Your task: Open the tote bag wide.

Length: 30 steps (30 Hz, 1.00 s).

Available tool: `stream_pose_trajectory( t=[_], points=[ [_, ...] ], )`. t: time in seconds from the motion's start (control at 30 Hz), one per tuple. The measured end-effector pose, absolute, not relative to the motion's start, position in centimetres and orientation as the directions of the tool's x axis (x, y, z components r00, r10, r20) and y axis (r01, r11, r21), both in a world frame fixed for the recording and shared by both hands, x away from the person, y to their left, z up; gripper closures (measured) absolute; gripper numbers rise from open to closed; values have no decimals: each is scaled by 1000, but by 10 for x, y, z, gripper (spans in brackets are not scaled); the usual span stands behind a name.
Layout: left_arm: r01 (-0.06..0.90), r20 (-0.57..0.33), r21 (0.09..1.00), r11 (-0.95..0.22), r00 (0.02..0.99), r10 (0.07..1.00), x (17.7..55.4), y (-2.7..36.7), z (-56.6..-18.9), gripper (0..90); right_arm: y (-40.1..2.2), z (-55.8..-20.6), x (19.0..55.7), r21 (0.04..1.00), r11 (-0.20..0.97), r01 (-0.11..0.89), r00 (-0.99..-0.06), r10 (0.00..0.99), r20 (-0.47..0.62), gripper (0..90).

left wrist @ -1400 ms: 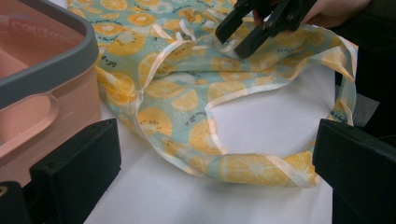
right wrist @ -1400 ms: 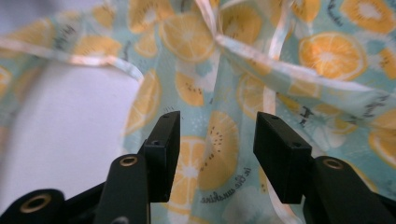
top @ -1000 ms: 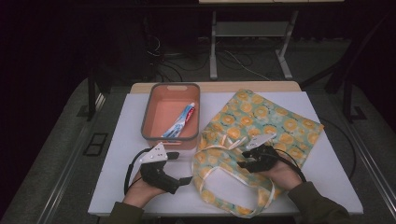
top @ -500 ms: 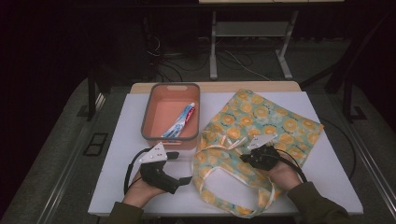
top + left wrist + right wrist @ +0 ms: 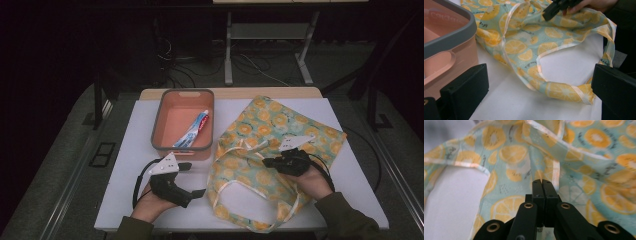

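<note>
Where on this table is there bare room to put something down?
Bare: the white table left of the orange bin, and the right strip beside the lemon-print bag. Crowded: the middle front, with both tools and the bag's handles.

1. Left gripper (image 5: 195, 180): black body, two blocky black jaws with flat matte pads, a pale grey three-cornered plate on top with small dark dots.
2. A black cable (image 5: 138, 182) loops from it.
3. Right gripper (image 5: 266, 162): black, with the same pale grey plate.
4. In the right gripper view its jaws are narrow flat bars, each on a pair of black link arms with brass-coloured rivets and small dark screws.
5. A thin black cable (image 5: 325, 167) curves from it.
6. Both sleeves (image 5: 345, 220) are dark olive green.
</note>
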<state>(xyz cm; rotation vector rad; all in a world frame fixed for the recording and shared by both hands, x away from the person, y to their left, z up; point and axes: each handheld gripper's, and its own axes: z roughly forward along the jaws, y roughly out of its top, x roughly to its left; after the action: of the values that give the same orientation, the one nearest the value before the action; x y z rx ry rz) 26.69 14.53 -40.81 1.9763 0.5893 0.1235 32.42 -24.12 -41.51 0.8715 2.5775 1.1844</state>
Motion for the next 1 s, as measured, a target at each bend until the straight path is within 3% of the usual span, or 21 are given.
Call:
stream_pose_trajectory(
  t=[0.47, 1.0],
  points=[
    [352, -168, 866, -356, 874, 457, 267, 145, -409, 0, -284, -386, 351, 824, 339, 454, -725, 679, 120, 898],
    [354, -166, 865, -357, 871, 463, 269, 147, -409, 0, -297, -388, 386, 856, 202, 476, -640, 747, 179, 898]
  ],
)
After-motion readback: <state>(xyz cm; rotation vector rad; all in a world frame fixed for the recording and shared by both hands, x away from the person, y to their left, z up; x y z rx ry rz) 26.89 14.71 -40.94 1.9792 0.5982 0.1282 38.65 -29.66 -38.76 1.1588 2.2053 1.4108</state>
